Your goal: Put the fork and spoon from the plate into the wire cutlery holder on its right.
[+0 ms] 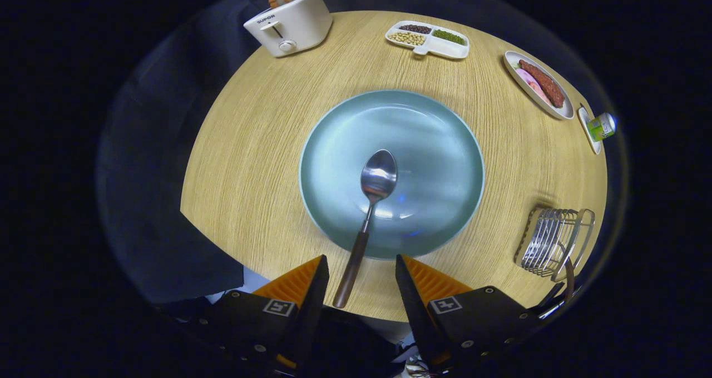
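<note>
Fingers of the gripper [361, 278] stand apart, empty, with the spoon [368, 217] handle between their tips and its bowl resting on the plate [445, 144]. Judged step: taking the spoon; next, ease lower, close on the handle, then carry right to the wire cutlery holder [550, 243], where a dark handle, possibly the fork's, already leans.

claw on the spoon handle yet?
Apart. The gripper view shows the claw open, with table visible on both sides of the spoon handle lying between its fingers.
</note>
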`<state>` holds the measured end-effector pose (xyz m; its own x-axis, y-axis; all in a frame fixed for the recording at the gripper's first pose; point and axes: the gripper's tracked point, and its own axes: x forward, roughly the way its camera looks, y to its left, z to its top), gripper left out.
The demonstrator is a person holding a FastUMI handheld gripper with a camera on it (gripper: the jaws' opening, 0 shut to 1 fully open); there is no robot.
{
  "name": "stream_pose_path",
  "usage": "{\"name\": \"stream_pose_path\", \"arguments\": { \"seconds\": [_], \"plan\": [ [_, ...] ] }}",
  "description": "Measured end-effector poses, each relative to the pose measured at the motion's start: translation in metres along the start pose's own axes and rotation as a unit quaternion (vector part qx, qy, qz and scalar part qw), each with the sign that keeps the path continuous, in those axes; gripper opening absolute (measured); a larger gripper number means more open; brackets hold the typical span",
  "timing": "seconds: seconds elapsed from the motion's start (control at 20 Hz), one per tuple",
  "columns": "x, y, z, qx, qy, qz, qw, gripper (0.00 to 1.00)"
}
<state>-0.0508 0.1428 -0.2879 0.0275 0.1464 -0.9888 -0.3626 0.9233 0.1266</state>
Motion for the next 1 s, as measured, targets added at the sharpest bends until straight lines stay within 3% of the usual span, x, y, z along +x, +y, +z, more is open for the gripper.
{"name": "stream_pose_path", "arguments": {
  "seconds": [0.3,0.55,0.9,1.0],
  "plan": [
    [0.024,-0.008,0.006,0.013,0.015,-0.013,1.0,0.59],
    [0.028,0.002,0.012,0.005,0.022,0.003,1.0,0.42],
    [0.035,-0.015,0.012,0.009,0.026,-0.011,1.0,0.33],
    [0.041,-0.017,0.014,0.005,0.023,-0.022,0.999,0.2]
  ]
}}
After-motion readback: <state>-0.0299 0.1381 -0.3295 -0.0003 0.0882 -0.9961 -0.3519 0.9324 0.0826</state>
